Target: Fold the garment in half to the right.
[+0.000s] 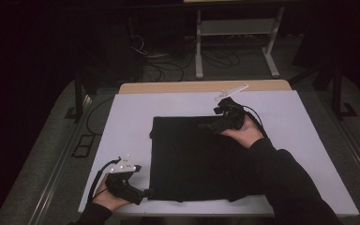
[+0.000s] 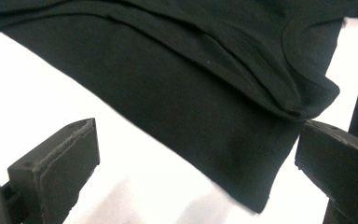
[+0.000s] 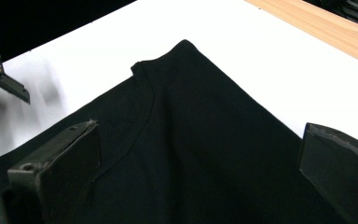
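Observation:
A black garment (image 1: 192, 159) lies folded into a rough square on the white table top (image 1: 131, 117). My left gripper (image 1: 146, 193) sits at the garment's near left corner, held low; in the left gripper view its jaws stand open on either side of that corner (image 2: 242, 154), with the folded edges and a neckline seam (image 2: 303, 60) beyond. My right gripper (image 1: 210, 125) hovers over the garment's far right part. In the right gripper view its jaws stand wide open above the cloth (image 3: 191, 140), nothing between them, and the left gripper (image 3: 4, 79) shows far off.
A wooden strip (image 1: 201, 86) runs along the table's far edge. Beyond it stand a white metal frame (image 1: 236, 42) and loose cables (image 1: 168, 65) on the floor. Bare white surface lies left and right of the garment. The person's dark sleeve (image 1: 286, 183) crosses the near right.

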The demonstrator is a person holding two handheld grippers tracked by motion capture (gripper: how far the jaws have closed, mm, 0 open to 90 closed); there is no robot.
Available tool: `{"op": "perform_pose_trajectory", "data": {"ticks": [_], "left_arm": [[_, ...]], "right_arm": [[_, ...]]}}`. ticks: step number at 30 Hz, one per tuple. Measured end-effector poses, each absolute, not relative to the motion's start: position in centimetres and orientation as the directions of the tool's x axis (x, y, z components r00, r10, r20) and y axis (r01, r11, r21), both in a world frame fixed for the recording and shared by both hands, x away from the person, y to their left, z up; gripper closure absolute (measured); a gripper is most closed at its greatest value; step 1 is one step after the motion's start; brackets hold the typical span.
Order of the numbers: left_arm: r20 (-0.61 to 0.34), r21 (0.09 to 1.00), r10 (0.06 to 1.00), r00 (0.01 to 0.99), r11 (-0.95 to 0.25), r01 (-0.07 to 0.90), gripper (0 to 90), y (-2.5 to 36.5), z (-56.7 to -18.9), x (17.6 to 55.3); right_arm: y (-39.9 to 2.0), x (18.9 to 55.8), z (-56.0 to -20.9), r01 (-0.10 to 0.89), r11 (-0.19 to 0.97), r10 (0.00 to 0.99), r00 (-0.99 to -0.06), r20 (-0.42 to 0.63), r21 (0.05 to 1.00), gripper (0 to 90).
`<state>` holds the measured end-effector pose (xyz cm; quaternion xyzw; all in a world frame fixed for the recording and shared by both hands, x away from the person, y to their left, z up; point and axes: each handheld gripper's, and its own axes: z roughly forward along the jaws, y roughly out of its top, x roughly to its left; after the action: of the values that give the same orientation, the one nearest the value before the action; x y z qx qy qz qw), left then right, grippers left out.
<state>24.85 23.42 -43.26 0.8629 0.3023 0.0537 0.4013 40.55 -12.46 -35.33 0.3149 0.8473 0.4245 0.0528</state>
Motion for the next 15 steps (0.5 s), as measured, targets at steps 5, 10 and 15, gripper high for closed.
{"op": "perform_pose_trajectory", "data": {"ticks": [5,10,15], "left_arm": [[-0.147,0.709,0.543,0.827,-0.525,0.471,0.0,23.1,-43.5,24.7],[-0.146,0.694,0.523,0.84,-0.551,0.463,0.0,22.8,-43.7,24.6],[-0.146,0.68,0.499,0.854,-0.577,0.453,0.0,22.7,-43.9,24.5]], "right_arm": [[-11.5,41.0,-35.4,0.476,0.448,0.577,-0.801,0.162,0.757,0.0],[-10.5,41.5,-35.6,0.476,0.46,0.572,-0.805,0.161,0.749,0.0],[-9.4,42.2,-35.7,0.468,0.467,0.564,-0.811,0.154,0.75,0.0]]}}
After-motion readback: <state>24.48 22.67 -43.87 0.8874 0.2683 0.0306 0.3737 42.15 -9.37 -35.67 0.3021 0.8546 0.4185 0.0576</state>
